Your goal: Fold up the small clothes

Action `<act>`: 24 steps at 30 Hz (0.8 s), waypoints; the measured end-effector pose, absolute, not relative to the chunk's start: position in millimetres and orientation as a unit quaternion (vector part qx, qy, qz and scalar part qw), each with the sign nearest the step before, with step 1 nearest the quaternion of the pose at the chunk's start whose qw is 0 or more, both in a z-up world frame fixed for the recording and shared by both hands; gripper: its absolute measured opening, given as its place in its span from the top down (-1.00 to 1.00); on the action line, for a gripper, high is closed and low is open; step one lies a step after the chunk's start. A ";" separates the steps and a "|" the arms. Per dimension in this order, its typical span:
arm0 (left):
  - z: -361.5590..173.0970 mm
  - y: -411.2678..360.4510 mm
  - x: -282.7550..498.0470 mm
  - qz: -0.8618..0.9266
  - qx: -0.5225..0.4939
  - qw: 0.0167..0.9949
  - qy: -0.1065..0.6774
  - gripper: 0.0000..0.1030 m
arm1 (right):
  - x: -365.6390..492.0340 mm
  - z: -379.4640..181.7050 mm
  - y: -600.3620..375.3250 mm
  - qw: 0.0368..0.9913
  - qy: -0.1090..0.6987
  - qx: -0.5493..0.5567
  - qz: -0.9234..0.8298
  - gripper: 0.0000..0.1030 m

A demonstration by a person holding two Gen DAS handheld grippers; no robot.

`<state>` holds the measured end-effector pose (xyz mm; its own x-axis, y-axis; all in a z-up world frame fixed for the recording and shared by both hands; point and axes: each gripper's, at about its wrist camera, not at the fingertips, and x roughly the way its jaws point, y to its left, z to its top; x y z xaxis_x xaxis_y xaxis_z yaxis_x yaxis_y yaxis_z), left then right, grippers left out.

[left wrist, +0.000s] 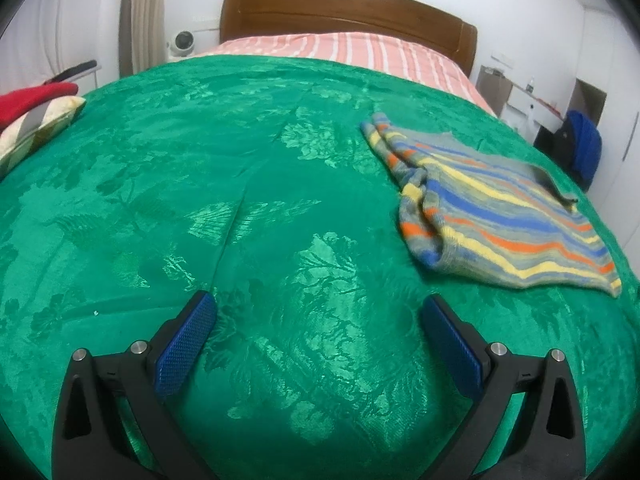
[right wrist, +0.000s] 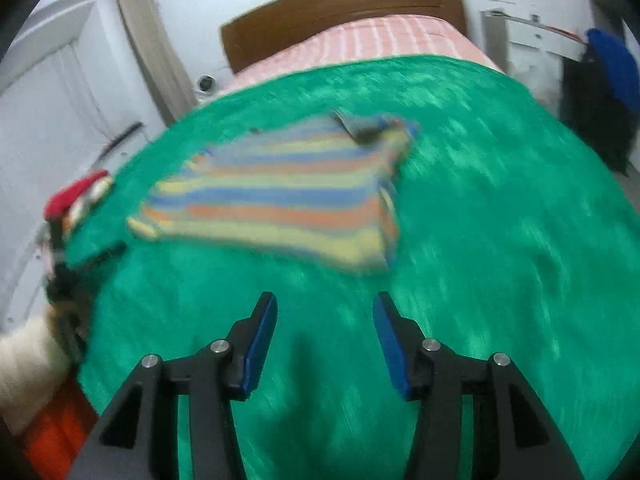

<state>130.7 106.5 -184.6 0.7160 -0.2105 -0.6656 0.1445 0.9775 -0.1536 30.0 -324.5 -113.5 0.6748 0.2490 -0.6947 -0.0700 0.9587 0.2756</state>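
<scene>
A small striped knit garment [left wrist: 496, 208], grey with blue, yellow and orange bands, lies on the green bedspread [left wrist: 240, 200]. In the left wrist view it is to the right and beyond my left gripper [left wrist: 318, 308], which is open and empty above the bedspread. In the right wrist view, which is blurred, the garment [right wrist: 280, 196] lies ahead and slightly left of my right gripper [right wrist: 324, 306], which is open and empty, apart from the cloth.
A red item on a patterned cushion [left wrist: 36, 116] sits at the bed's left edge. A pink striped sheet [left wrist: 360, 50] and wooden headboard [left wrist: 348, 12] are at the far end. A blue chair [left wrist: 584, 148] and desk stand right of the bed.
</scene>
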 end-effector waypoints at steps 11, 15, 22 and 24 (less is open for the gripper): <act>-184.7 106.3 131.1 -0.096 -0.048 0.926 0.363 -0.99 | 283.4 -147.8 -358.8 0.819 0.504 0.246 0.122 -0.13; -184.9 107.3 131.3 -0.098 -0.051 0.926 0.361 -0.99 | 289.4 -118.4 -383.0 0.876 0.392 0.275 0.059 -0.19; -184.6 108.4 131.0 -0.099 -0.054 0.926 0.359 -0.99 | 200.3 -111.7 -359.4 0.875 0.421 0.193 0.143 -0.21; -184.6 108.0 130.1 -0.098 -0.052 0.927 0.359 -0.99 | 156.8 -128.7 -342.4 0.851 0.458 0.163 0.199 -0.26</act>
